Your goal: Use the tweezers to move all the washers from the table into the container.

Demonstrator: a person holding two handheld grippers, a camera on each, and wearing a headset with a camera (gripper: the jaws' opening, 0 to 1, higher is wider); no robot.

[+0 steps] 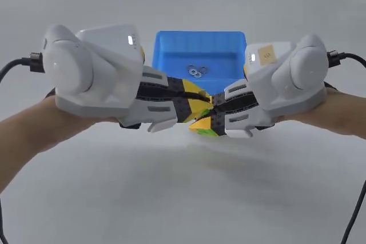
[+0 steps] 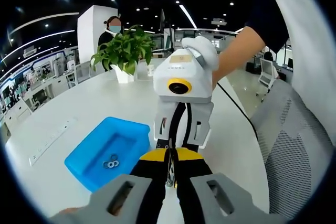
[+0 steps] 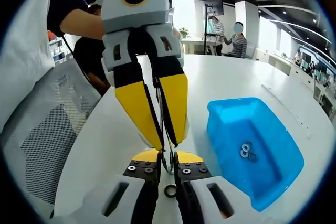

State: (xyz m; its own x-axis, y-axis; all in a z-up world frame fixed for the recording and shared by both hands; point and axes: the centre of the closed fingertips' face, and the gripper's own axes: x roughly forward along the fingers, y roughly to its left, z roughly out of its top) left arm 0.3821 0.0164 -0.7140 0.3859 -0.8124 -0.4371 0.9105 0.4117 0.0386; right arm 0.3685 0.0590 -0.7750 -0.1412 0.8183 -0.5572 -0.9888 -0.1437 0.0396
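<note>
Since one washer (image 3: 170, 190) lies on the tabletop (image 3: 220, 77) near the container (image 3: 231, 114), left claw (image 2: 169, 169) and right claw (image 3: 168, 169) both clamp the tweezers (image 3: 167, 156) above it, likely for steadiness; other washers (image 3: 245, 150) sit inside the container.

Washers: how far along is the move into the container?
Done: about three washers lie in the blue container. In hand: the left gripper and right gripper meet tip to tip, both closed on the tweezers. Remaining: one washer on the table, near the tweezers' tip.
</note>
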